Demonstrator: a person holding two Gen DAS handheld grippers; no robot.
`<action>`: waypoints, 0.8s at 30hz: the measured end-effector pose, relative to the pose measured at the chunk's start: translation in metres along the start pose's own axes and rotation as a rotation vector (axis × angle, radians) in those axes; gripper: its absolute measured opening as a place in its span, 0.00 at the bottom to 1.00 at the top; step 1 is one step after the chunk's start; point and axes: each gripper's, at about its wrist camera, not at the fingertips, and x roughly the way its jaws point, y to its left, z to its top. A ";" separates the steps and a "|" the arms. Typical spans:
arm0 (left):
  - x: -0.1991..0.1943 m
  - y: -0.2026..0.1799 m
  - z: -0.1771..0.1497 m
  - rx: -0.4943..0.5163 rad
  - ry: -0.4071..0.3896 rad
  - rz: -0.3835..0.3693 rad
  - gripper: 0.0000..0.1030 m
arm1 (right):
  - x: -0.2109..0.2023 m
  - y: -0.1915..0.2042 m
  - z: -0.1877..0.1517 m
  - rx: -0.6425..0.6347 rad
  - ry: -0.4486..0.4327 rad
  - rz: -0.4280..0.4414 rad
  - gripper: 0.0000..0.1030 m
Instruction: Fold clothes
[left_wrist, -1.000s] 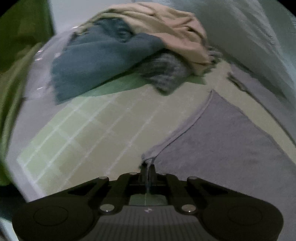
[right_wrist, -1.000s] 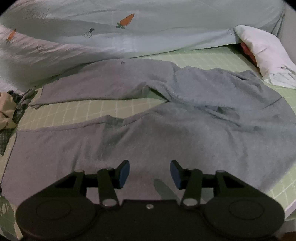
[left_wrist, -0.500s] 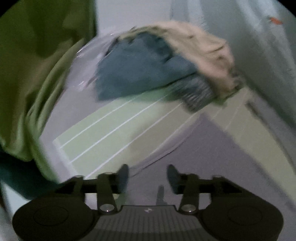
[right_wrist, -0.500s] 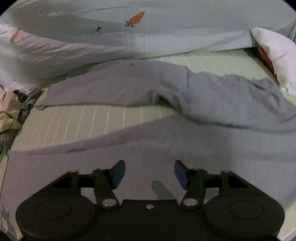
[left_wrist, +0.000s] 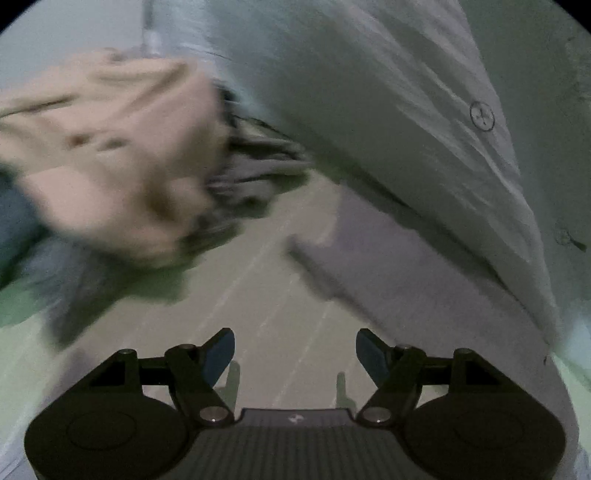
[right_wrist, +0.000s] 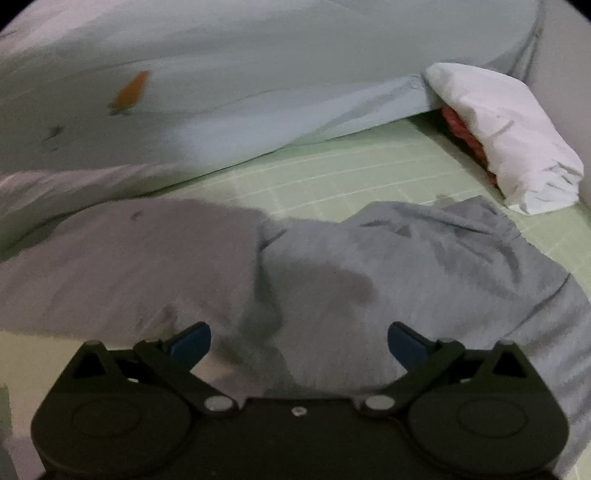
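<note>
Two hand-held grippers, both with their fingers spread wide and nothing between them, so no cloth is being held at this moment. The grey garment is lying on the bed, on the green checked sheet, and it looks part-way through: in the right wrist view one section is lapped over another with a soft ridge running down the middle, and the far edge near the white pillow is bunched instead of flat. The right hand-held gripper hovers low right over that ridge. The left hand-held gripper is above bare sheet, with what I take to be a sleeve or edge of the same grey garment lying just ahead to its right, alongside the pale blue duvet. Off to its left there's a heap of other clothes (beige on top, darker stuff under it, all smeared by motion blur). My read is they're between grabs, lining up for a fold. The next move probably calls for each gripper to close on an edge or corner of the grey fabric, pinching only the layer meant to travel, then carrying it over evenly so the bunched bit flattens out.
</note>
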 end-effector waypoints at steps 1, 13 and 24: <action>0.012 -0.011 0.008 0.008 0.008 -0.014 0.70 | 0.006 0.001 0.003 0.010 0.005 -0.018 1.00; 0.084 -0.080 0.043 0.109 0.012 0.025 0.04 | 0.024 0.012 0.006 -0.106 0.027 -0.062 1.00; 0.007 -0.035 -0.004 0.105 -0.019 0.061 0.05 | 0.005 0.005 0.004 -0.067 -0.011 -0.020 1.00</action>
